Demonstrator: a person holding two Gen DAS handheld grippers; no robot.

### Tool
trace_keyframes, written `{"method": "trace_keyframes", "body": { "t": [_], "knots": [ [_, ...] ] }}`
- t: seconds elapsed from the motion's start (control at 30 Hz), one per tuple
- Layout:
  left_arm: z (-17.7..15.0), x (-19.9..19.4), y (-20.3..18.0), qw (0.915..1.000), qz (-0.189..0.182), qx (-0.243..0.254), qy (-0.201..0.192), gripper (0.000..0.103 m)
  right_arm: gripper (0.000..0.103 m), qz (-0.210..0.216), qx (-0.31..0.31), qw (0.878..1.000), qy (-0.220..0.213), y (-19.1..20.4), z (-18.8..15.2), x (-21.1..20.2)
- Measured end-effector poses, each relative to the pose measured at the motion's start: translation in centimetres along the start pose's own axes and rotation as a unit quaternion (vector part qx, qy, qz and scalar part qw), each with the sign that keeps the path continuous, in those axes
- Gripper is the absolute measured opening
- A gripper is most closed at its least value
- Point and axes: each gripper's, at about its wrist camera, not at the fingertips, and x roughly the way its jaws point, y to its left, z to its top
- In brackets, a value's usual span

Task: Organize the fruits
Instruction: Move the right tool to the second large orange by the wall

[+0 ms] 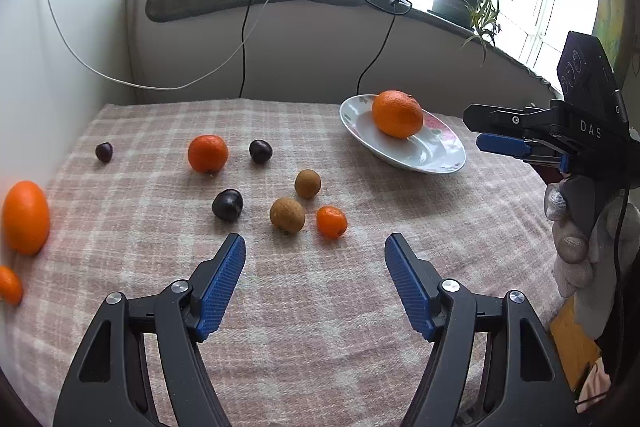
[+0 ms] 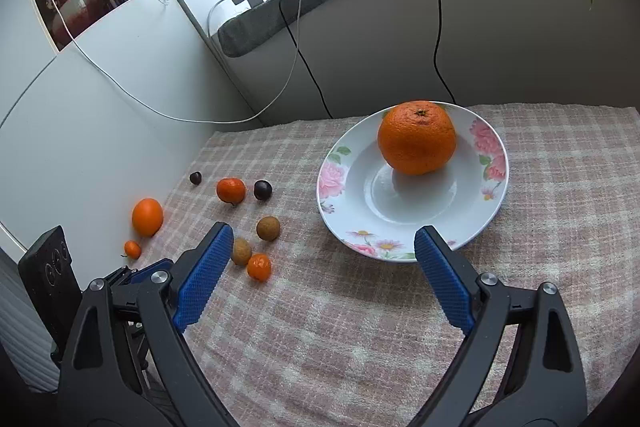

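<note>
Looking through the left wrist camera, I see my left gripper [image 1: 315, 247] spread wide with nothing between its fingers, over bare cloth [image 1: 312, 327]. Small fruits lie scattered just ahead, a kumquat [image 1: 331, 221] nearest. One orange [image 1: 25, 217] sits close to the cloth's left edge. From the right wrist camera, my right gripper [image 2: 324, 237] is also released and empty, just before the plate [image 2: 412, 211], which holds a big orange [image 2: 417, 137]. Free cloth lies right of the plate.

Left hand-held gripper [image 1: 315, 247]: jaws spread wide, nothing between the blue pads, angled downward. Right hand-held gripper [image 2: 324, 237]: jaws likewise wide and empty, tilted down. A gloved hand [image 1: 576, 239] grips its handle.
</note>
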Motion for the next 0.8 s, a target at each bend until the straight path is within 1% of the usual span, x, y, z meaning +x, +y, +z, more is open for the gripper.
{"method": "trace_keyframes", "body": {
  "t": [0.13,0.27,0.4,0.53,0.67,0.8],
  "knots": [
    [-0.5,-0.5,1.8,0.9998,0.014,-0.018,-0.001,0.072,0.094,-0.002,-0.026,1.0,0.002,1.5,-0.5,0.7],
    [-0.8,-0.6,3.0,0.9992,0.025,-0.03,-0.001,0.072,0.094,-0.015,-0.072,0.997,-0.004,3.4,-1.1,1.3],
    [-0.9,-0.6,3.8,0.9988,0.032,-0.036,-0.004,0.072,0.094,-0.026,-0.12,0.992,-0.009,5.4,-2.0,1.9],
    [-1.1,-1.1,4.9,0.9979,0.04,-0.05,-0.011,0.069,0.094,-0.023,-0.143,0.989,0.004,6.8,-2.4,2.9],
    [-1.6,-1.7,6.5,0.996,0.052,-0.07,-0.016,0.066,0.094,-0.008,-0.154,0.988,0.022,8.0,-2.2,4.3],
    [-2.2,-2.7,8.2,0.993,0.071,-0.091,-0.024,0.066,0.094,0.009,-0.176,0.984,0.038,9.9,-1.9,5.6]
  ]
}}
